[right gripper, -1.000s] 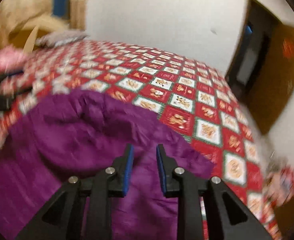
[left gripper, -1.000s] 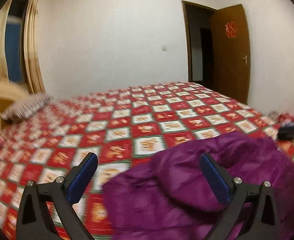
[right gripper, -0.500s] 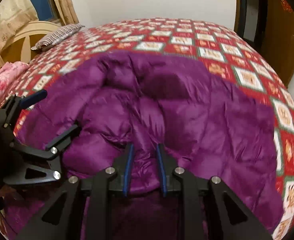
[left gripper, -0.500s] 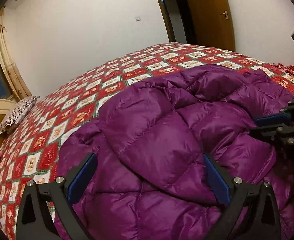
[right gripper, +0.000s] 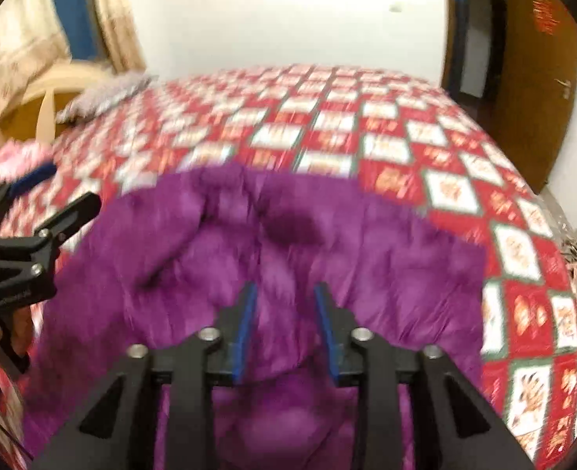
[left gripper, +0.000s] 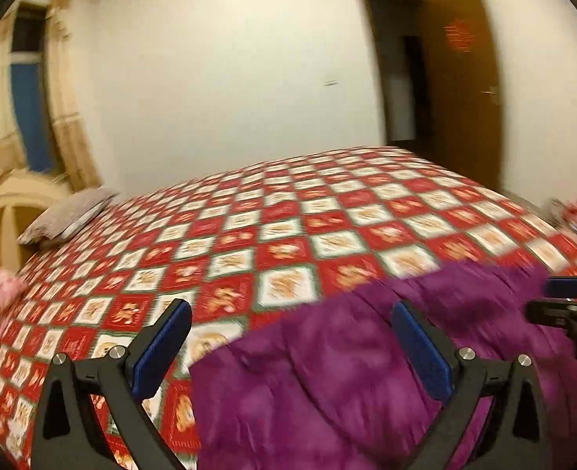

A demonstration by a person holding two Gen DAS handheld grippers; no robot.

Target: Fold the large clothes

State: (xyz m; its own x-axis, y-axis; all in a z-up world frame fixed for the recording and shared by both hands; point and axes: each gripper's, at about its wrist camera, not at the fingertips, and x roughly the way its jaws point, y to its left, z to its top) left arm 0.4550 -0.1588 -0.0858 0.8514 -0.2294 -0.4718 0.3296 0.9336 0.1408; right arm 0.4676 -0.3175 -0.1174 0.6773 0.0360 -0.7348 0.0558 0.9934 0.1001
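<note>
Bedroom, bed [left gripper: 288,235] in red-checked quilt | purple down jacket [right gripper: 327,243] bunched at near edge | my left tool [left gripper: 288,348] spread wide, empty, above jacket | my right tool [right gripper: 284,325] opening, puffy fabric between pads, unpinched | risk: slippery fill springs back, fold collapses or slides off bed.

Purple jacket [right gripper: 367,258]: quilted puffy cloth, slight sheen, soft folds.
Bedspread [left gripper: 288,231]: printed cloth, red-and-white check, matt, smooth.
Left gripper [left gripper: 288,346]: matt black plastic arms, blue matt pads [left gripper: 161,346], bright metal screw heads.
Right gripper [right gripper: 284,325]: same matt black plastic, blue pads, shiny metal bolts.
Door [left gripper: 461,86]: brown wood, faint gloss; red paper cutout on it.
Wall [left gripper: 229,78]: white, matt, plain.
Curtain [left gripper: 67,109]: beige woven cloth.
Pillow [left gripper: 67,215]: grey cloth, fine pattern, blurred.
Headboard [right gripper: 59,94]: cream, smooth, with wood-coloured panel.
</note>
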